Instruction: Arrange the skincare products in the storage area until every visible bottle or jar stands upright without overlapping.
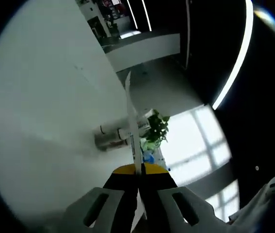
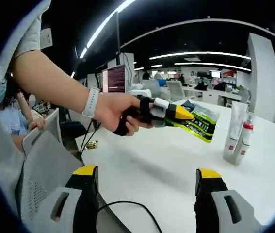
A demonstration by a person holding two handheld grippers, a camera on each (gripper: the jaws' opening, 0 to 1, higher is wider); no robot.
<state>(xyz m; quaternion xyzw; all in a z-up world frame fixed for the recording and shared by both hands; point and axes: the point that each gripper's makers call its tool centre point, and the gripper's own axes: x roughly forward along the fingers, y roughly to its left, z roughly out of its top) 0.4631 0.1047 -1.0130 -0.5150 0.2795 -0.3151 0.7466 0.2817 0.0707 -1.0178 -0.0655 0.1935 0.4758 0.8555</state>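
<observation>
- left gripper (image 2: pixel 188 115) clenched on a flat green packet (image 2: pixel 201 124), carried above the white table (image 2: pixel 166 165); seen edge-on between the jaws as a thin sheet (image 1: pixel 133 127)
- right gripper (image 2: pixel 147 187) released, jaws wide, holding nothing
- two tubes (image 2: pixel 237 132) stand upright, touching, near the table's right edge
- judgement: packet not yet placed, task partway

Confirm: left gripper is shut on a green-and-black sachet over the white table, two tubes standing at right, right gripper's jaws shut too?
Not quite. The right gripper is open: the right gripper view shows its jaws wide apart with nothing between. The rest holds: the left gripper is shut on the sachet over the white table, the two tubes standing at right.
</observation>
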